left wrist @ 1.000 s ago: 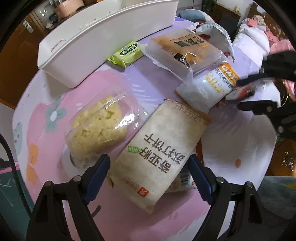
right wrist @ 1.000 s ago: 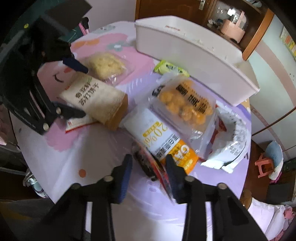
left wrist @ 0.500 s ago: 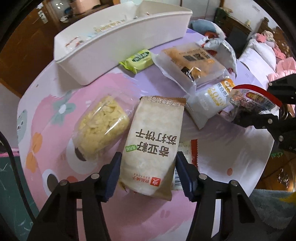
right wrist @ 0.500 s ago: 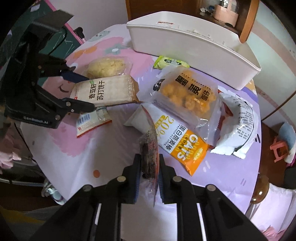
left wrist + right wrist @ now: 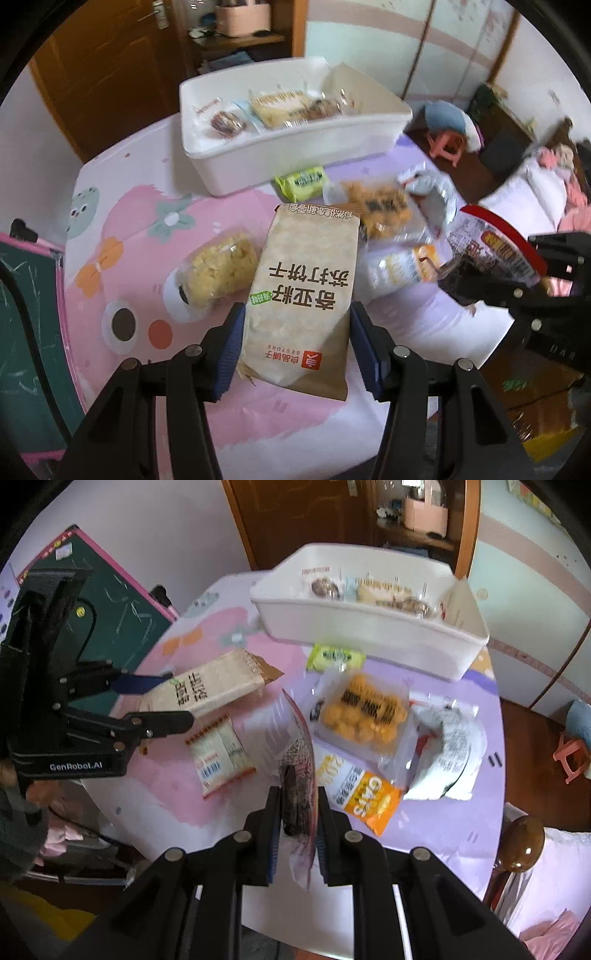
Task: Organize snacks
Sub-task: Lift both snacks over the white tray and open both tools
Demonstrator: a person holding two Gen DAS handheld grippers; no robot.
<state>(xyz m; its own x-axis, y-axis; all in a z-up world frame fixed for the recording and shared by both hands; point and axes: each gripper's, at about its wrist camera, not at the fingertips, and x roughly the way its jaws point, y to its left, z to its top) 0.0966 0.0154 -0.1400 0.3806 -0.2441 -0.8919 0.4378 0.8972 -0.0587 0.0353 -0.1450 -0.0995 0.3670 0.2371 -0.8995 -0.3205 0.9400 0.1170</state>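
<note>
Both packets had just left the worktop (image 5: pixel 122 229), a round one under a pink and lilac cartoon cloth. A second earlier the left tongs (image 5: pixel 295 343) stood wide around the tall beige paper-look cracker packet with dark printed characters (image 5: pixel 303 291); they had since narrowed onto its two long sides and were clamped there, and the packet had come up off the cloth, its top end tipped toward the far side in the right wrist view. Its lifting uncovered a small white and red barcoded sachet (image 5: pixel 219 760) that had lain beneath it and remained flat on the cloth. The right tongs (image 5: pixel 297 808) had drawn almost together on a thin clear plastic pouch with a red edge and dark contents (image 5: pixel 301 760), which hung edge-on between the pads and clear of the worktop. The long white plastic bin (image 5: pixel 295 147) stood at the far edge, already holding several wrapped snacks along its back wall, with open floor at the front. With two grips apparently secure, the pick-up looked finished and the carry to the bin seemed the step in hand. Several packets remained loose on the cloth, so the sorting appeared well short of done.
</note>
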